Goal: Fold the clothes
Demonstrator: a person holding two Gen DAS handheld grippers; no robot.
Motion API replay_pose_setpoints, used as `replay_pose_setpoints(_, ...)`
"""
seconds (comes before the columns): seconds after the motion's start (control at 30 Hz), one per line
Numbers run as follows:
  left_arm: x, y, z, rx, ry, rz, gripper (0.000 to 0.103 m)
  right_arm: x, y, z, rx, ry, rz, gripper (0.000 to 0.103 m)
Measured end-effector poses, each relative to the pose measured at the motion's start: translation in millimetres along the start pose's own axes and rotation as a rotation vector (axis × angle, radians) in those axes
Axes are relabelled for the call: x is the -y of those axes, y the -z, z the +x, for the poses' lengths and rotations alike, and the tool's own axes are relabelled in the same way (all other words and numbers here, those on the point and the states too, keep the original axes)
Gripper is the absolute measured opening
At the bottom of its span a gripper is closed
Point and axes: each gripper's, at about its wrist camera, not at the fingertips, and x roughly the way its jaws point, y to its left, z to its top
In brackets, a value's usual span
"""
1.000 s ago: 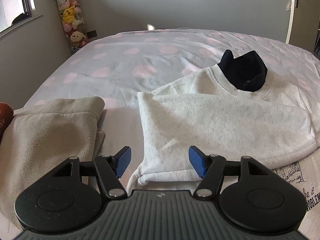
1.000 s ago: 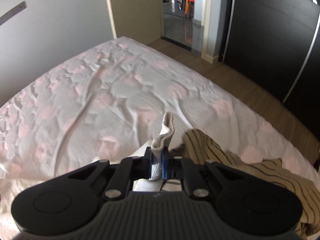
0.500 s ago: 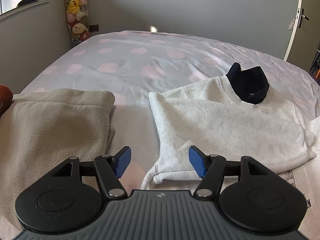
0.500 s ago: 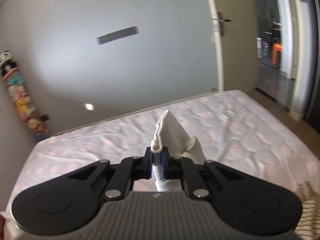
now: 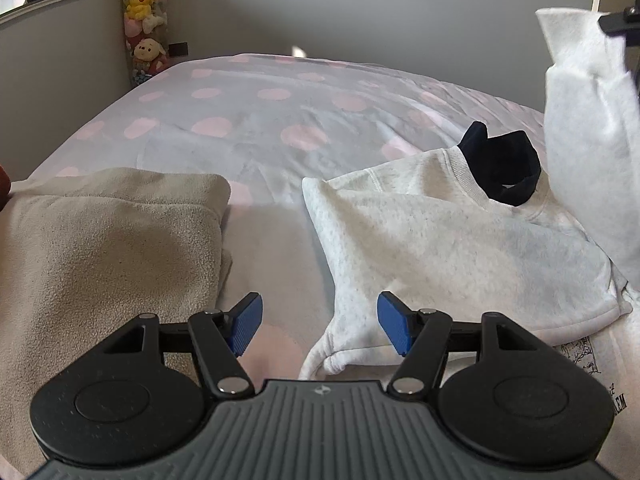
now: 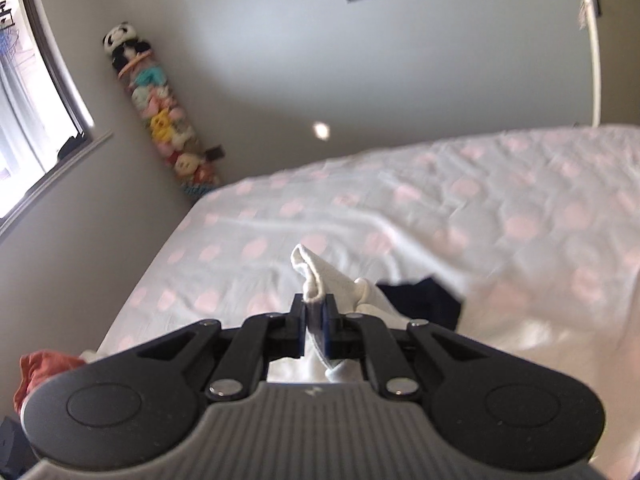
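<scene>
A pale grey sweatshirt (image 5: 440, 240) lies on the bed with a black collar piece (image 5: 504, 168) at its neck. One sleeve is folded across its body. My left gripper (image 5: 320, 326) is open and empty, low over the sweatshirt's near left corner. My right gripper (image 6: 316, 320) is shut on the cuff of the other sleeve (image 6: 316, 276). In the left wrist view that sleeve (image 5: 588, 120) hangs lifted at the right edge, above the sweatshirt's shoulder. The black collar piece (image 6: 424, 300) shows just beyond the right gripper.
A folded beige fleece (image 5: 100, 248) lies at the left on the bed. The bedspread (image 5: 260, 120) is white with pink dots. A printed white garment (image 5: 600, 364) lies under the sweatshirt at the right. An orange cloth (image 6: 40, 368) is at the left. Plush toys (image 5: 144, 12) stand in the corner.
My right gripper has lifted the sleeve cuff up from the bed's right side and swung it left over the sweatshirt. My left gripper has stayed open and drifted slightly left.
</scene>
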Motion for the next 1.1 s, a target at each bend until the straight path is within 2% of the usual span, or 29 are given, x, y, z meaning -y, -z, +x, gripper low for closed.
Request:
replay_pose_setpoints(0.3,-13.5,1.0,16.3,-0.022,0.005,-0.040,0.062,-39.2,109.5,118.0,-0.239,-0.053,-0.025,0.009)
replay_pose_setpoints(0.47,-23.3,0.6,18.9,-0.019,0.003,-0.075,0.062,-39.8,145.8,156.4,-0.315,-0.042,-0.023,0.010)
replay_pose_setpoints(0.57,-27.0,-0.3,19.5,-0.012,0.026,-0.106,0.062,-33.2,159.7,169.7,-0.363,-0.053,-0.025,0.018)
replay_pose_setpoints(0.7,-24.6,-3.2,13.0,0.018,0.065,-0.126,0.062,-25.1,159.1,149.6,-0.353,-0.103,-0.035,0.030)
replay_pose_setpoints(0.8,-18.7,-4.8,5.7,0.041,0.117,-0.125,0.054,-12.2,155.5,109.3,-0.277,-0.094,-0.086,0.034)
replay_pose_setpoints(0.93,-4.5,-3.8,0.5,0.054,0.152,-0.108,0.054,27.2,163.9,53.0,-0.184,0.006,-0.167,0.035)
replay_pose_setpoints(1.1,18.8,-5.0,8.9,0.015,0.168,-0.083,0.054,93.5,181.4,6.5,-0.116,0.145,-0.115,0.035)
